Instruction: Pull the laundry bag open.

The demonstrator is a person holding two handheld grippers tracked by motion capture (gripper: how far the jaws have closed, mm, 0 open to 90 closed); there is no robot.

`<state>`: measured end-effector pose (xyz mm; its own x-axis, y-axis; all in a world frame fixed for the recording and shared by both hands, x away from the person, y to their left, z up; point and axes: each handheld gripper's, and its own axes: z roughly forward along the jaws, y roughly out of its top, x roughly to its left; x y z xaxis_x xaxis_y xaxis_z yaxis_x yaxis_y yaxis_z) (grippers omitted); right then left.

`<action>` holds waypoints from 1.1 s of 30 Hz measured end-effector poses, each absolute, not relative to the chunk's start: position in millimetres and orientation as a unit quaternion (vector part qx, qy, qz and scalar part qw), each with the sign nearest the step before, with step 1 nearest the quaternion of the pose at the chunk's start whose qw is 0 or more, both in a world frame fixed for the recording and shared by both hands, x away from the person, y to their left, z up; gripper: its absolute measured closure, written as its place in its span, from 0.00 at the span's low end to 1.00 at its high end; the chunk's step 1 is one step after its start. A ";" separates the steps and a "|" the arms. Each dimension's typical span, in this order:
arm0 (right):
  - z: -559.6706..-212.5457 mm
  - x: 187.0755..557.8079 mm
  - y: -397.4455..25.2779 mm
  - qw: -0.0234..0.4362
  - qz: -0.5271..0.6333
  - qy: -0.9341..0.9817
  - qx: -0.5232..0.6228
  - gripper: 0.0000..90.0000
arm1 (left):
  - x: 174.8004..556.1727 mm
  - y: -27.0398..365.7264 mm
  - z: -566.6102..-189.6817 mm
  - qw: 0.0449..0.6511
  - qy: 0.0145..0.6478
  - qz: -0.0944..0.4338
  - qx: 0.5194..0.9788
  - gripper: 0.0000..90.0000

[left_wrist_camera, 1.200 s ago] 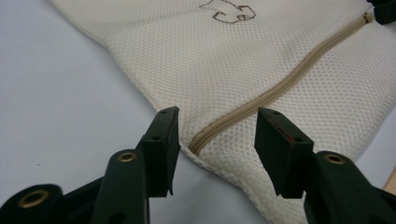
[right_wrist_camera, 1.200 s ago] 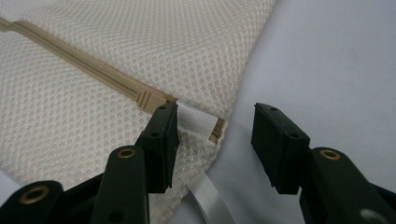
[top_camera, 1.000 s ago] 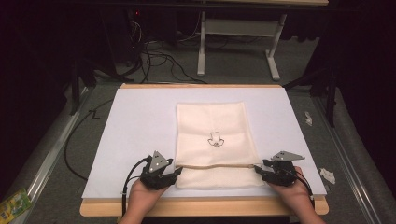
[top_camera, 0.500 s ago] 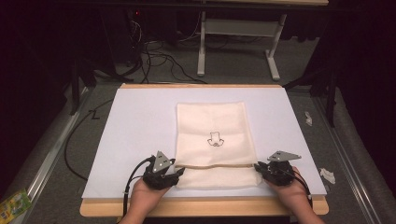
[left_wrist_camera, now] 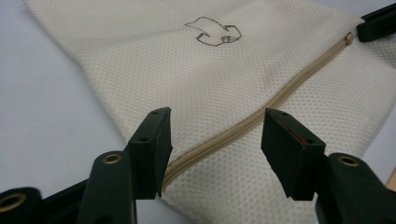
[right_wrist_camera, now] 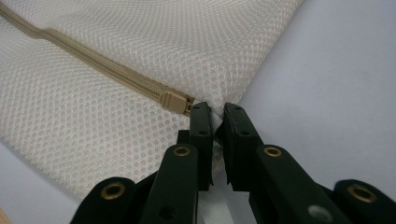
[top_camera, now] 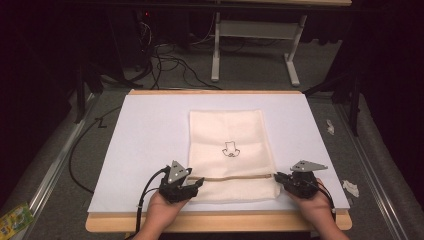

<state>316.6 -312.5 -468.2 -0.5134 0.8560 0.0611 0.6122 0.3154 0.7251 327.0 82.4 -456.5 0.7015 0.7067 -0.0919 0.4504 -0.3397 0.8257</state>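
The mesh bag [top_camera: 231,152] lay flat on the desk [top_camera: 150,135]. The right gripper [right_wrist_camera: 214,114] pinched its edge beside the zipper pull [right_wrist_camera: 173,101]; the left gripper [left_wrist_camera: 215,135] stood wide over the zipper [left_wrist_camera: 261,112]. It should probably grip low and steady.

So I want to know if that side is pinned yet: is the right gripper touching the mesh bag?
Touching. In the right gripper view the right gripper has its jaws pinched on the mesh bag's edge beside the zipper pull.
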 end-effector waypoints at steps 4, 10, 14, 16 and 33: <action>-468.2 316.7 -314.3 0.162 0.365 0.791 0.464 0.93 | 328.4 65.2 -459.0 0.450 0.351 0.130 0.811 0.46; -466.9 316.6 -315.1 0.164 0.371 0.788 0.463 0.93 | 324.2 23.9 -461.0 0.455 0.326 0.112 0.821 0.48; -466.5 316.2 -314.2 0.169 0.370 0.786 0.466 0.93 | 327.1 -8.3 -465.2 0.463 0.317 0.096 0.822 0.51; -466.4 316.1 -314.4 0.170 0.371 0.786 0.465 0.93 | 327.8 -21.9 -467.5 0.464 0.311 0.090 0.824 0.52; -462.4 314.0 -317.5 0.174 0.385 0.787 0.450 0.94 | 340.4 -104.7 -471.5 0.455 0.285 0.053 0.842 0.67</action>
